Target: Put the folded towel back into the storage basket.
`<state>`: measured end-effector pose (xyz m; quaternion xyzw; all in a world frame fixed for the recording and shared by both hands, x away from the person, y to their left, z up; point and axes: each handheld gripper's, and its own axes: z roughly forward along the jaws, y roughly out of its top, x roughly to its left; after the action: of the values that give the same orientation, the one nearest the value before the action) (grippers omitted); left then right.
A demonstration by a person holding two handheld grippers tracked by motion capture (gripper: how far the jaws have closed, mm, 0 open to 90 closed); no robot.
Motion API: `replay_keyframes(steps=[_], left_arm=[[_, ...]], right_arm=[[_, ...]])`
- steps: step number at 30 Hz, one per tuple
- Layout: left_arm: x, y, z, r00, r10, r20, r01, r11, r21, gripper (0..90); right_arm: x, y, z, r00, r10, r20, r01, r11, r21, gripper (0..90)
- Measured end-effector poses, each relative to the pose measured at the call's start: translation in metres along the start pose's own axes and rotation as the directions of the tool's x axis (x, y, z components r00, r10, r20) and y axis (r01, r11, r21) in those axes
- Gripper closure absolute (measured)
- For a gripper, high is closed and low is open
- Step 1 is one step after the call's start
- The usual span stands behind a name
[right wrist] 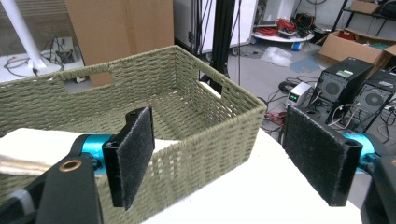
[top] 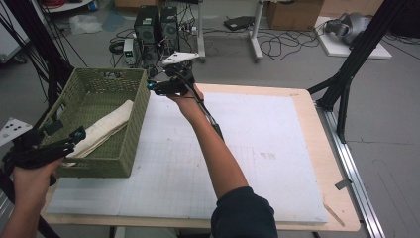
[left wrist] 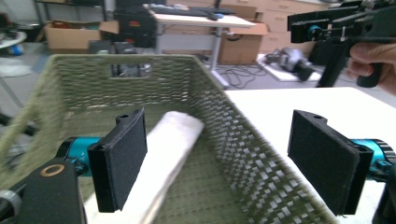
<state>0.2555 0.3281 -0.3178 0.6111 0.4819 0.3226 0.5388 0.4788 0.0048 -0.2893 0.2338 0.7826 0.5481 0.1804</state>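
No legible writing on green woven basket (top: 132, 133) or folded cloth (top: 106, 127).

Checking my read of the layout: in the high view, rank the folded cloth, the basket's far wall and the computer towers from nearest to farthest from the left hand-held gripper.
1. Cloth, just ahead, inside the basket.
2. Basket's far wall, beyond the cloth.
3. Computer towers, on the floor past the table.

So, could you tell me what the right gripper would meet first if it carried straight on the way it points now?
Most likely the near corner of the green woven basket, though depth is hard to judge.
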Motion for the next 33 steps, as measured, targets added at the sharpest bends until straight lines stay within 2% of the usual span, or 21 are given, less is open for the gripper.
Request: replay_keyframes(steps=[8,17,23,27,32,33], left_arm=[[-0.024,0.000,0.019,0.9969,0.021,0.076,-0.019,0.9996,-0.021,20.2],[-0.051,-0.006,0.039,0.9858,0.048,0.161,-0.045,0.9988,-0.020,21.2],[-0.068,-0.009,0.050,0.9753,0.058,0.213,-0.056,0.9983,-0.012,21.3],[-0.079,-0.012,0.059,0.9667,0.063,0.248,-0.063,0.9980,-0.010,21.2],[-0.095,-0.016,0.071,0.9524,0.069,0.297,-0.070,0.9975,-0.008,21.2],[-0.100,-0.018,0.075,0.9476,0.072,0.311,-0.074,0.9972,-0.005,21.2]], right_arm=[[-0.009,-0.018,-0.040,0.9997,0.004,0.026,-0.003,0.9998,-0.019,16.3],[-0.017,-0.044,-0.085,0.9985,0.018,0.052,-0.017,0.9995,-0.028,12.1],[-0.019,-0.060,-0.114,0.9979,0.019,0.062,-0.017,0.9992,-0.036,12.0],[-0.020,-0.074,-0.135,0.9968,0.038,0.070,-0.035,0.9983,-0.046,11.6],[-0.022,-0.091,-0.160,0.9943,0.006,0.106,-0.004,0.9999,-0.014,11.6],[-0.021,-0.094,-0.166,0.9935,0.008,0.113,-0.006,0.9999,-0.014,11.6]])
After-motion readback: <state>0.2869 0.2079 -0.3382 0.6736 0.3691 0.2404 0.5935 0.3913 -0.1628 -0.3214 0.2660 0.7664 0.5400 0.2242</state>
